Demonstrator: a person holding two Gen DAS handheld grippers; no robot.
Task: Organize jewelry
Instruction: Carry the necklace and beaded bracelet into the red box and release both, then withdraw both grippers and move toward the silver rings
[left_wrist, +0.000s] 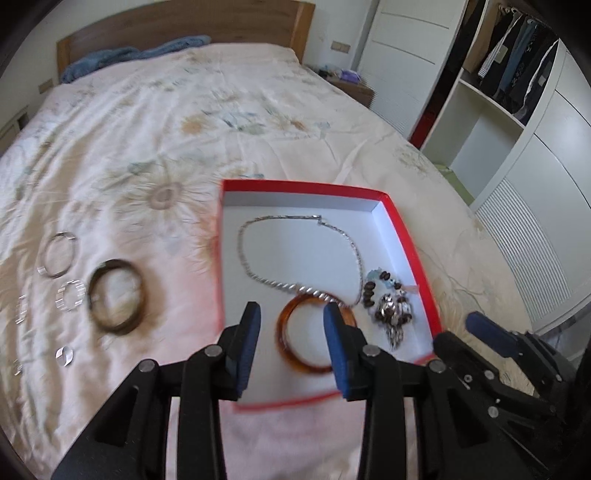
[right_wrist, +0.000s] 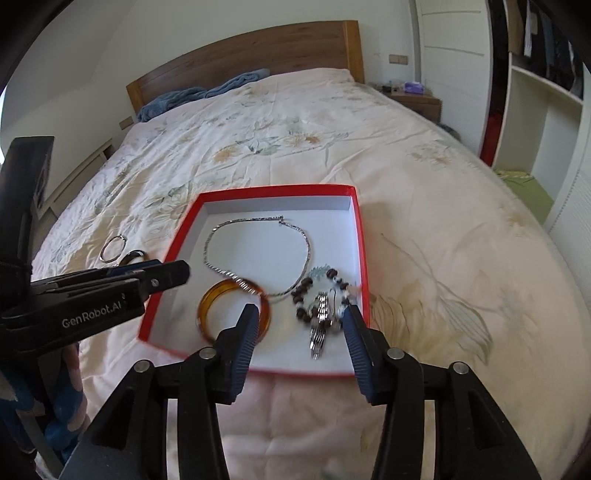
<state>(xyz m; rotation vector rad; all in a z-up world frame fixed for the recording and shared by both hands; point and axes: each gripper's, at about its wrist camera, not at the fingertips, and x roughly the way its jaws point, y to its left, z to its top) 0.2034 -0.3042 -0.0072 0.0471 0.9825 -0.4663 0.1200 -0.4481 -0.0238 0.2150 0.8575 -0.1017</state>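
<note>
A red box (left_wrist: 410, 236) (right_wrist: 364, 236) with a white inside lies on the bed. In it are a silver chain necklace (left_wrist: 255, 275) (right_wrist: 207, 254), an amber bangle (left_wrist: 286, 349) (right_wrist: 207, 299) and a beaded bracelet with a silver pendant (left_wrist: 391, 314) (right_wrist: 321, 317). My left gripper (left_wrist: 291, 314) is open above the bangle, holding nothing. My right gripper (right_wrist: 299, 314) is open above the bracelet, also empty. On the quilt left of the box lie a dark bangle (left_wrist: 116, 297) (right_wrist: 133, 256), a silver bangle (left_wrist: 59, 258) (right_wrist: 114, 248) and several small silver rings (left_wrist: 70, 295).
The flowered quilt (left_wrist: 166, 147) (right_wrist: 424, 184) covers a bed with a wooden headboard (left_wrist: 184, 33) and a blue towel (right_wrist: 199, 94). A white wardrobe with hanging clothes (left_wrist: 517, 74) stands to the right. The other gripper's body (right_wrist: 92, 299) shows at the left of the right wrist view.
</note>
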